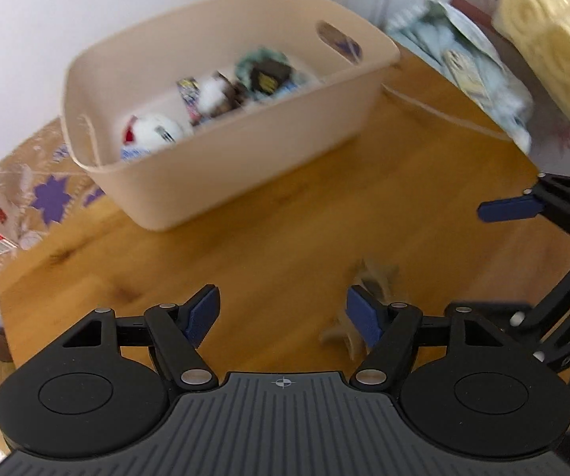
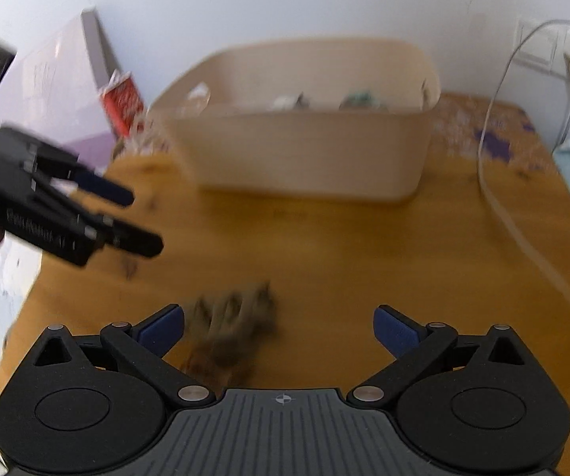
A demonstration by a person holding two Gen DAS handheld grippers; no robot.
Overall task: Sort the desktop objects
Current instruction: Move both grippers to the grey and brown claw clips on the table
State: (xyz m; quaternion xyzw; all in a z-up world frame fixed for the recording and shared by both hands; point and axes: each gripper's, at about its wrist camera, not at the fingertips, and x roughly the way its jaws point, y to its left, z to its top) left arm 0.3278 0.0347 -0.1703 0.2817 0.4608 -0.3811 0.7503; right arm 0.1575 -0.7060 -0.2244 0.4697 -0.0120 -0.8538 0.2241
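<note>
A beige plastic bin stands at the back of the wooden table and holds several small packets and a white round item. It also shows in the right wrist view. A small brown-grey crumpled object lies on the table near the front; it shows blurred in the left wrist view beside my left gripper's right finger. My left gripper is open and empty. My right gripper is open and empty, just above the brown object, which sits near its left finger.
A red carton stands left of the bin. A white cable runs along the table's right side. A patterned cloth lies under the bin's far side. A cream rolled towel and bedding lie beyond the table edge.
</note>
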